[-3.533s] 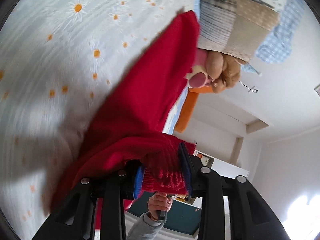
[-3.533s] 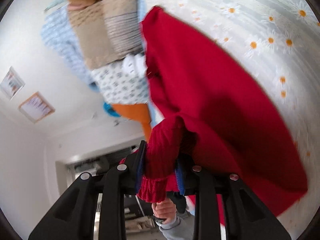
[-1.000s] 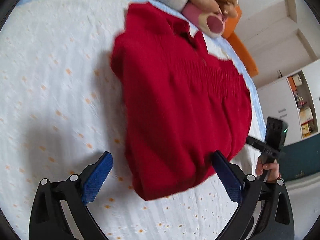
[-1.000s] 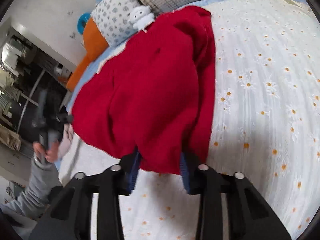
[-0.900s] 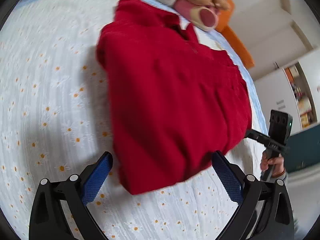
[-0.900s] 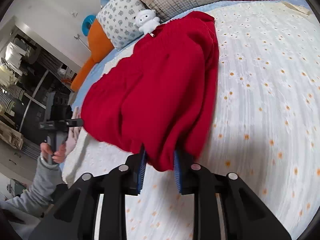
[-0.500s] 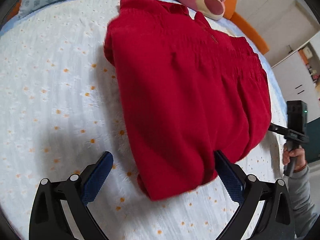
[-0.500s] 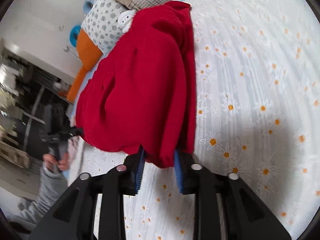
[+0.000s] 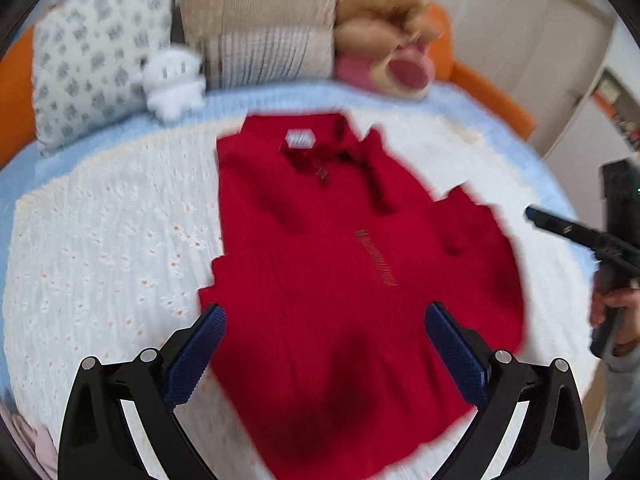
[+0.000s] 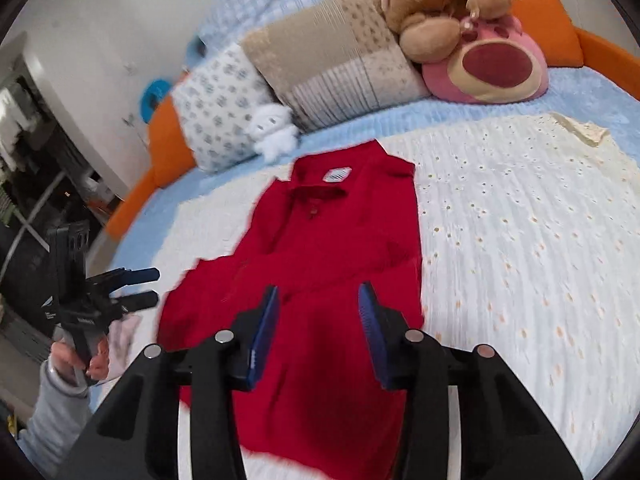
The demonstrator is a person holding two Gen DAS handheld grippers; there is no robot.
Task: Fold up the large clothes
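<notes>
Red sweater laid flat on the bed, both claws clear of it

The red sweater [image 10: 328, 276] lies spread on the white bedspread [image 10: 520, 240], collar toward the pillows [image 10: 328, 68], seemingly so it can be folded. The left gripper [image 9: 324, 344] hangs above its hem, jaws wide and empty. The right gripper [image 10: 316, 320], above the hem too, is opening, with nothing between its pads.

The left gripper [image 9: 324, 344] hangs wide open over the red garment [image 9: 352, 280] — folded, flat on the daisy-print bedspread [image 9: 100, 248].
</notes>
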